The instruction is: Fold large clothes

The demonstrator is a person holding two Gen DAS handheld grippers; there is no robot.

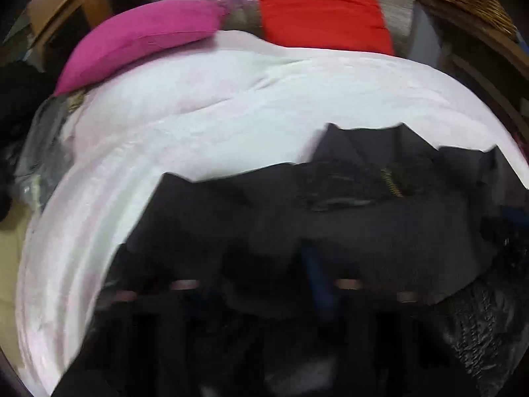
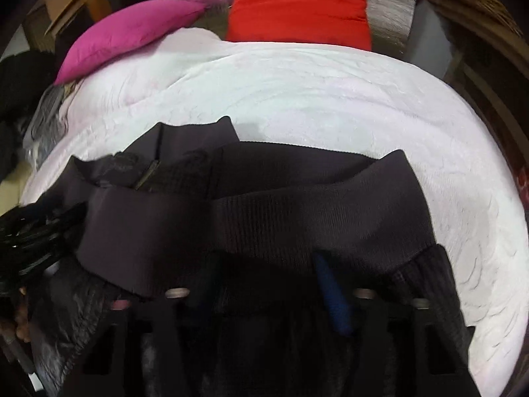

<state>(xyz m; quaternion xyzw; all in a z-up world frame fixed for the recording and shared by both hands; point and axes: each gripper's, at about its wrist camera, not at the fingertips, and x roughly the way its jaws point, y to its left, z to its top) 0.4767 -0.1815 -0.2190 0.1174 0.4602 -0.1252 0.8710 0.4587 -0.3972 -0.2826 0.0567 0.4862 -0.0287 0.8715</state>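
A dark jacket lies on a bed covered with a pale pink bedspread, and both claws are down in it. In the right wrist view its ribbed hem band runs from about 9 o'clock to 3 o'clock across the middle, with a zip showing near 10 o'clock and shiny quilted lining at 8 o'clock. The right gripper sits at 6 o'clock with dark cloth bunched between its fingers; the blue finger disappears under the hem band, and the jaws look drawn in on the fabric.

In the left wrist view the same jacket fills the lower half, its collar points standing up near the centre and a brass zip at about 3 o'clock. The left gripper is at 6 o'clock, narrow, with cloth heaped between and over its fingers; the picture is blurred, but the fabric appears pinched.

The only container I can see is a wicker basket at 1 o'clock, off the bed; what it holds I cannot tell.

For room: bare bedspread stretches from 9 o'clock round to 2 o'clock beyond the jacket. At the far edge a magenta pillow lies at 11 o'clock and a red pillow at 12 o'clock, against a silvery backing. The bed's left edge curves down at 8 o'clock, with a clutter of grey and dark things just beside it.
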